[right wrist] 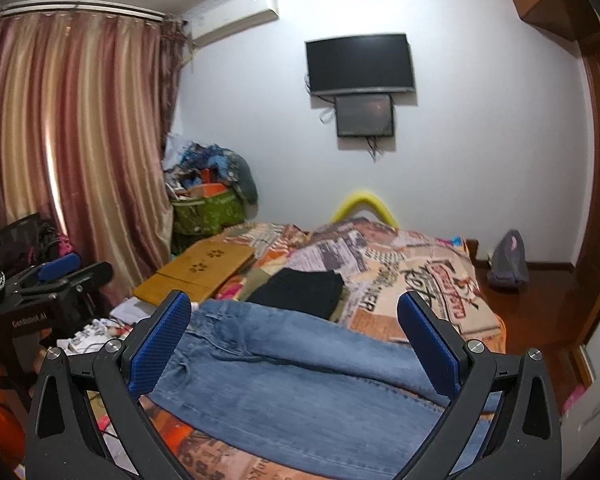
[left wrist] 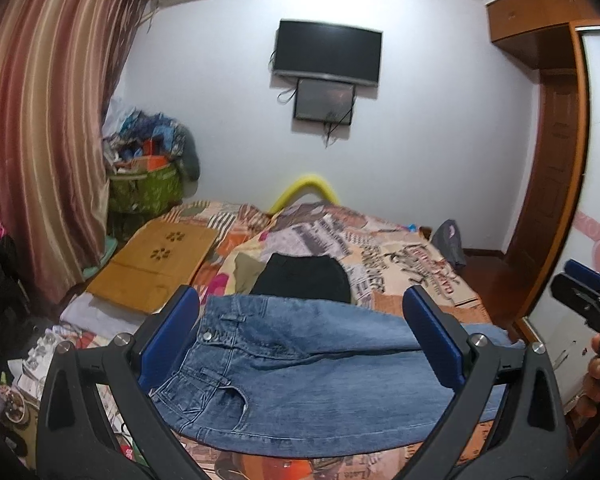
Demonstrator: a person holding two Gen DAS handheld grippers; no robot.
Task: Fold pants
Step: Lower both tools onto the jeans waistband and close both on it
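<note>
Blue jeans (left wrist: 312,376) lie across the near end of the bed, waistband to the left, legs running right. In the right wrist view the same jeans (right wrist: 300,376) stretch below the fingers. My left gripper (left wrist: 300,320) hovers open above the waistband area, nothing between its blue pads. My right gripper (right wrist: 296,320) is open too, above the thigh part of the jeans. The right gripper (left wrist: 584,296) shows at the right edge of the left wrist view, held by a hand. The left gripper (right wrist: 56,276) appears at the left of the right wrist view.
A folded black garment (left wrist: 304,280) lies on an olive one behind the jeans. A wooden lap board (left wrist: 156,260) sits at the bed's left. The patterned bedspread (left wrist: 400,256) covers the bed. Clutter bags (left wrist: 148,172), curtain (left wrist: 48,128), wardrobe (left wrist: 552,160) and wall TV (left wrist: 327,51) surround it.
</note>
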